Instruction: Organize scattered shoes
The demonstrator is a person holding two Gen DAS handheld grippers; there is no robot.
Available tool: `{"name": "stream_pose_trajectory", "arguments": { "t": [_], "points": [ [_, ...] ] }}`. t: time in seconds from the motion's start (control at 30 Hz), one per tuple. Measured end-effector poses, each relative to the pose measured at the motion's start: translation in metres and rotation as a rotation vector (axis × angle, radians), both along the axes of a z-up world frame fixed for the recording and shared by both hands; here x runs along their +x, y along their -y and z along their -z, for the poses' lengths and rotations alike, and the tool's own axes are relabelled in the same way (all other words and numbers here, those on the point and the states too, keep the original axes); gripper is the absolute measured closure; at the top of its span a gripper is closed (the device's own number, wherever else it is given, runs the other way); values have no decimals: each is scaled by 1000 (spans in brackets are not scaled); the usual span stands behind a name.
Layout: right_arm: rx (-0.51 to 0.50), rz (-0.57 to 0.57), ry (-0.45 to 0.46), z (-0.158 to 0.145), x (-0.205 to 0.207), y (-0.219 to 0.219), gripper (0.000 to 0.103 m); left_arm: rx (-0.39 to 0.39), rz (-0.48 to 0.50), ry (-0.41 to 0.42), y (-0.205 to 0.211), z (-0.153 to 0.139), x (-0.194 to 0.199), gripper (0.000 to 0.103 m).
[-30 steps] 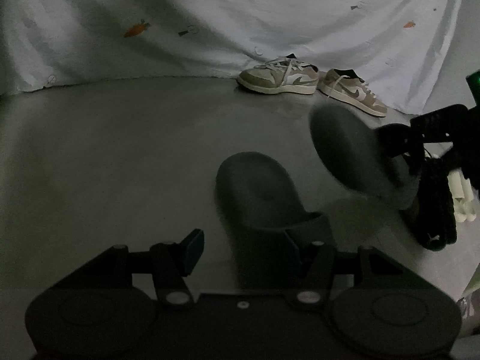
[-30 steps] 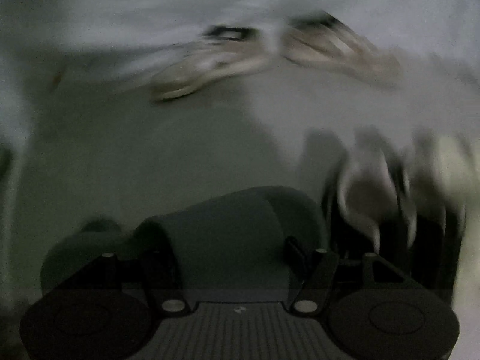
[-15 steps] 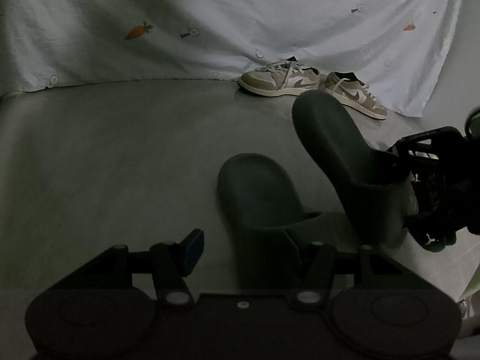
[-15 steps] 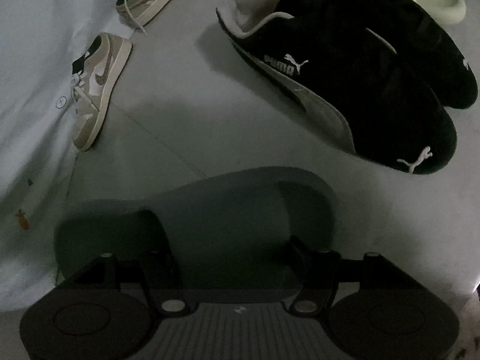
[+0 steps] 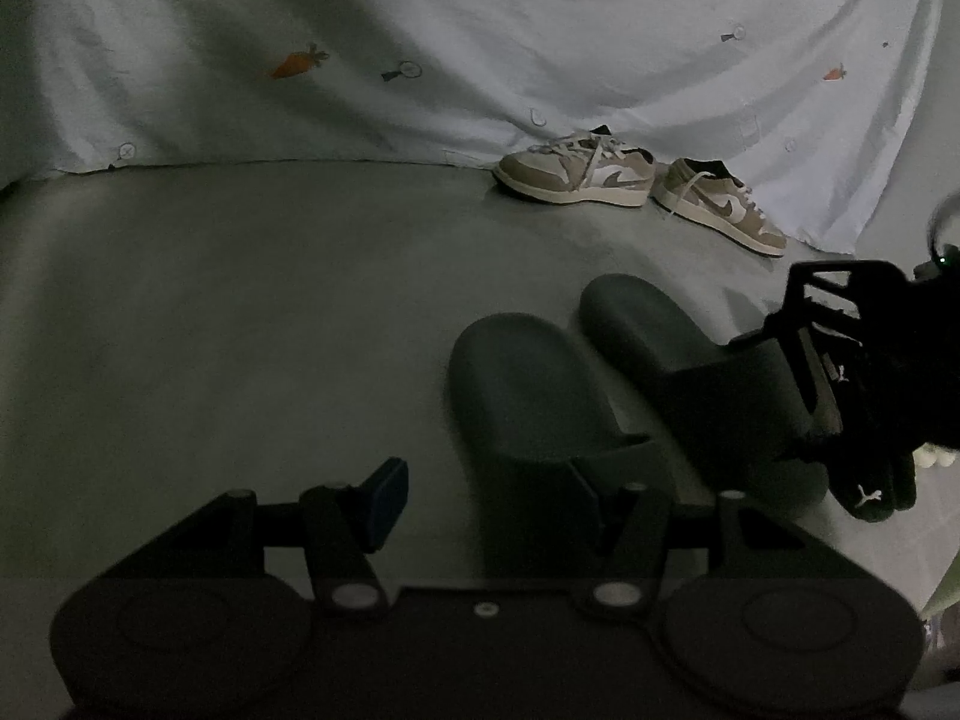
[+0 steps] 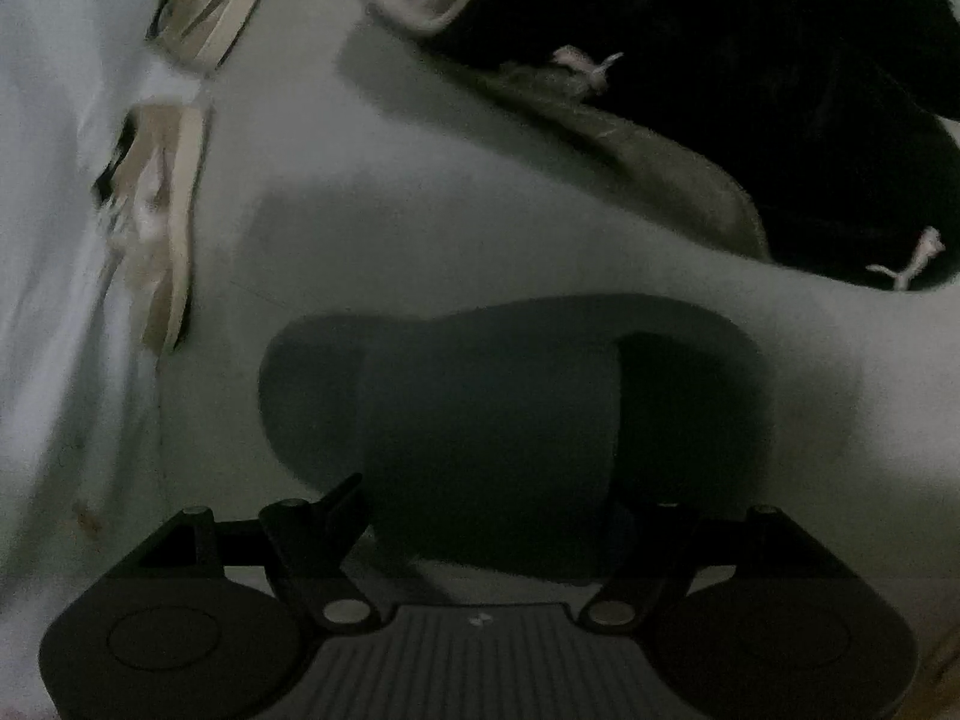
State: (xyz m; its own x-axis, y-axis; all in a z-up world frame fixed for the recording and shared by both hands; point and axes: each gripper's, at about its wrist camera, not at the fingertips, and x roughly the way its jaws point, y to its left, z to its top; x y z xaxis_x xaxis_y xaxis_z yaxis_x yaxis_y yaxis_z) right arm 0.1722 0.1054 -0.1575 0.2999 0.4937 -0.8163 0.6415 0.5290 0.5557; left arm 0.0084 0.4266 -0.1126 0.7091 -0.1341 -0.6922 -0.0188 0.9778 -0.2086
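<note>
Two dark grey slides lie side by side on the grey floor: the left slide [image 5: 528, 396] and the right slide [image 5: 648, 336]. My left gripper [image 5: 492, 498] is low over the left slide's strap end and stands open. Its blue-padded left finger [image 5: 384, 498] is over bare floor, and its right finger is at the strap. My right gripper [image 5: 804, 378] straddles the right slide's strap from the right. In the right wrist view that strap [image 6: 492, 438] sits between the opening jaws of the right gripper [image 6: 486, 504], and the slide rests on the floor.
A pair of tan and white sneakers [image 5: 576, 177] [image 5: 720, 210] stands at the back against a draped white sheet [image 5: 420, 30]. Black sneakers [image 5: 876, 492] [image 6: 810, 120] lie just right of the slides. Bare floor spreads to the left.
The right gripper swung the second slide from tilted in the air down flat beside the first, rolling as it went, and its jaws widened. The left gripper and its slide stayed put.
</note>
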Motion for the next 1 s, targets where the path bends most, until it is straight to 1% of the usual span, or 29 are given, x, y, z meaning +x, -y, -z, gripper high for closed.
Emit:
{"name": "stream_pose_trajectory", "arguments": {
  "t": [0.1,0.13,0.17,0.2,0.27,0.33,0.37,0.4,0.47,0.5,0.57,0.6,0.63,0.67,0.7,0.73,0.8,0.83,0.87,0.9,0.97,1.0],
  "points": [
    [-101,-298,169,-22,-4,-15,8,-2,3,10,-1,-1,0,44],
    [-156,-381,216,-28,-6,-20,8,-3,8,12,0,-1,1,44],
    [-249,-526,276,-35,-9,-30,8,-5,14,14,0,-1,1,44],
    [-289,-577,296,-36,-9,-34,8,-6,20,15,1,-1,1,44],
    [-572,-843,423,-35,-15,-57,7,-1,28,12,3,0,2,44],
    [-776,-965,499,-23,-18,-70,7,8,37,10,4,0,2,44],
    [-828,-1014,508,-19,-19,-74,7,16,40,13,5,-1,1,44],
    [-845,-1056,500,-16,-18,-79,7,24,42,17,5,-2,1,44],
    [-756,-1050,492,-22,-15,-76,7,28,42,21,5,-3,0,44],
    [-673,-1054,485,-26,-13,-72,7,26,36,18,4,-3,-1,44],
    [-496,-1112,482,-35,-9,-68,7,19,24,14,2,-2,-2,44],
    [-434,-1116,524,-43,-9,-63,7,15,18,13,2,-2,-2,44],
    [-409,-1105,572,-50,-9,-59,7,10,14,13,1,-2,-2,44],
    [-390,-1075,652,-63,-7,-50,7,5,10,13,0,-2,-3,44],
    [-402,-1041,698,-70,-2,-44,6,-1,7,13,0,-1,-3,44],
    [-445,-1020,721,-71,5,-40,3,-6,3,13,-1,-1,-3,44],
    [-530,-979,764,-74,21,-33,0,-16,-5,8,-2,0,-2,44],
    [-561,-992,768,-67,31,-32,0,-16,-6,8,-3,0,-2,44],
    [-574,-1010,753,-57,43,-32,0,-15,-7,9,-3,-1,-2,44],
    [-568,-1026,728,-47,52,-33,0,-11,-6,11,-2,-2,-3,44],
    [-515,-1064,686,-27,64,-36,0,-3,-4,18,-2,-4,-4,44],
    [-532,-1070,692,-25,62,-37,0,-2,-6,18,-2,-4,-5,44]
  ]
}}
